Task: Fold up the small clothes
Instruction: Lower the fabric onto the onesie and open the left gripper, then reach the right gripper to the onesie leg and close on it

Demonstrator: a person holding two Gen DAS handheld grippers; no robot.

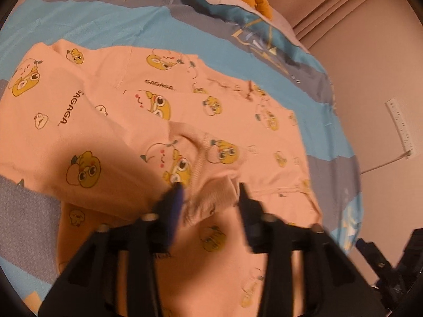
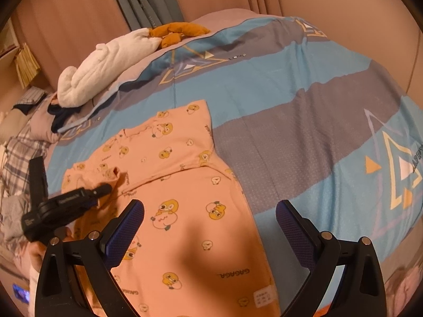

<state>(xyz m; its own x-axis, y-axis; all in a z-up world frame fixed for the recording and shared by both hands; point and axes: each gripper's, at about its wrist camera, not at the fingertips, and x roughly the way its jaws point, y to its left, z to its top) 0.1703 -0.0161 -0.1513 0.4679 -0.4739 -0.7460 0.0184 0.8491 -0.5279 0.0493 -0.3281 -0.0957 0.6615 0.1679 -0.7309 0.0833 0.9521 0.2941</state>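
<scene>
A pink garment [image 1: 211, 121] printed with yellow cartoon ducks lies spread on the blue and grey bed cover [image 1: 132, 26]. One sleeve is folded across the body, and its ribbed cuff [image 1: 211, 192] lies between the fingertips of my left gripper [image 1: 210, 198]. That gripper's jaws stand apart, low over the cloth, and the pads do not press on the cuff. In the right wrist view the same garment [image 2: 185, 237] stretches away from me, and my right gripper [image 2: 210, 206] hangs open over its lower part with nothing held. The left gripper [image 2: 104, 189] shows there at the folded sleeve.
A white plush toy [image 2: 105, 66] and an orange one [image 2: 179, 31] lie at the head of the bed cover [image 2: 290, 105]. Plaid and grey cloth [image 2: 18, 153] is piled at the left. A hand [image 2: 37, 253] holds the left gripper. Wall and curtains stand behind.
</scene>
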